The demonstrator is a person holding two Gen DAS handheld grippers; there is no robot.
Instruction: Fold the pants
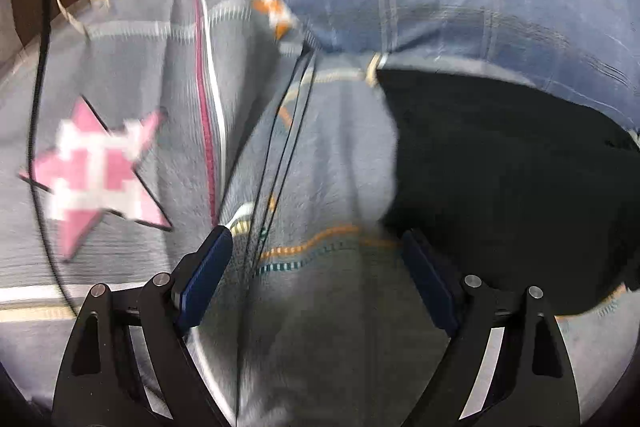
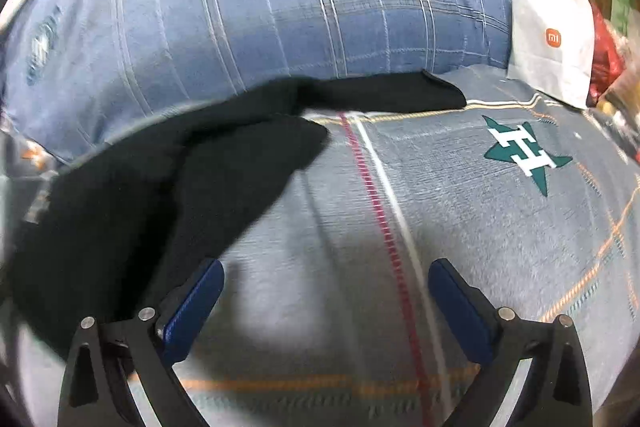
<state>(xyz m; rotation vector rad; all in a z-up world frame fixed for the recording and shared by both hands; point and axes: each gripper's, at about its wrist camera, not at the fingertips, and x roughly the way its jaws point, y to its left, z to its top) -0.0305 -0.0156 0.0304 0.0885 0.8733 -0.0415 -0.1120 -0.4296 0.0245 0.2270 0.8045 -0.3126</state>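
Lying on a grey bedspread [image 2: 460, 211], the black pants [image 2: 168, 187] spread from the left of the right wrist view toward the middle, with one narrower part stretching rightward along the foot of a blue plaid pillow [image 2: 280, 7]. The right gripper [image 2: 326, 291] hangs over bare bedspread with its blue-padded fingers [image 2: 196, 303] spread wide and nothing between them; its left finger sits at the edge of the pants, though whether it touches the cloth cannot be told. A red dashed stripe [image 2: 376, 211] with a white line beside it runs up between the fingers, and a green star patch [image 2: 524, 151] lies further right. A white paper bag [image 2: 552, 43] stands at the far right next to the pillow. In the blurred left wrist view, the left gripper [image 1: 316, 247] is likewise released, jaws wide apart and empty, above the grey cover. The pants [image 1: 500, 167] fill the right side there, their edge just by the right finger. A pink star patch [image 1: 96, 167] lies to the left, and dark cables [image 1: 280, 155] cross the middle.
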